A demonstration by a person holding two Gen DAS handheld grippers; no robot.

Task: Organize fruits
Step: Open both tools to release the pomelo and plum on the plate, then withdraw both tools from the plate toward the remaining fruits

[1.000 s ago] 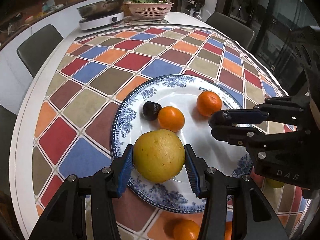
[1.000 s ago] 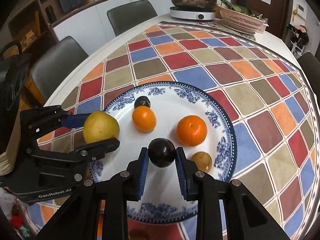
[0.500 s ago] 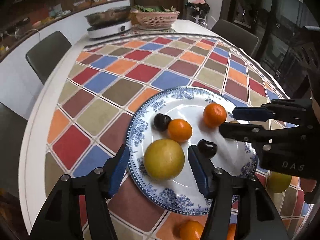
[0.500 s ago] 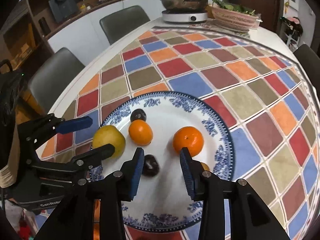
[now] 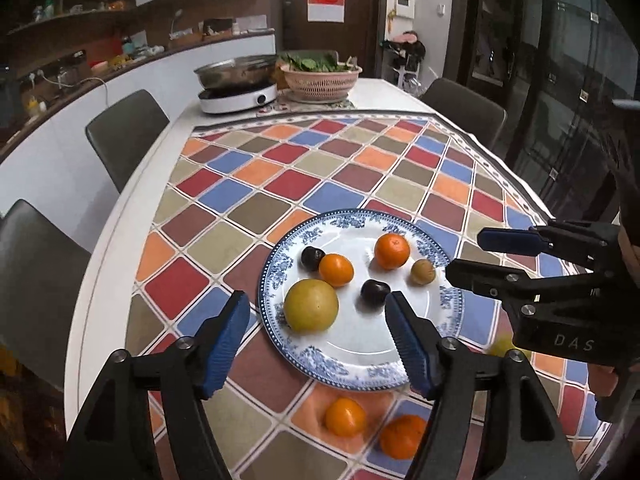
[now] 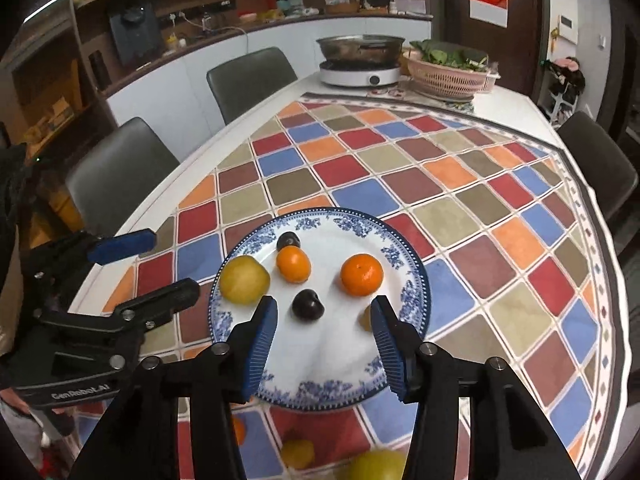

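Left wrist view: a white table point(image 5: 120, 216) under a cloth point(image 5: 280, 184) of red, blue, orange and olive diamonds; dark chairs at left, a counter behind.
Upper centre: a steel pan point(image 5: 236, 72) on a white cooker point(image 5: 240, 98), beside a pink basket point(image 5: 320, 80) of greens.
Plate point(image 5: 276, 280): round, glossy white, blue floral rim, mid-frame.
On the plate: a large matte yellow fruit point(image 5: 311, 305), two oranges point(image 5: 336, 270) point(image 5: 392, 251), two dark plums point(image 5: 313, 258) point(image 5: 375, 294), a small brown fruit point(image 5: 423, 272). All lie apart except the far plum, which touches the nearer orange.
Left gripper point(image 5: 316, 344): black arms, ribbed blue pads, jaws apart and just been opening; nothing is clamped, and the yellow fruit sits free on the plate beyond them.
Right gripper point(image 6: 323, 344): same build, jaws apart and just been opening; the near plum point(image 6: 307, 305) lies loose on the plate beyond the pads.
Only in left view: two more oranges point(image 5: 345, 416) point(image 5: 403, 436) on the cloth at the bottom of the frame, short of the plate.
Only in right view: blurred yellow-green fruit point(image 6: 376, 465) at the bottom edge; the brown fruit is half hidden behind a pad.
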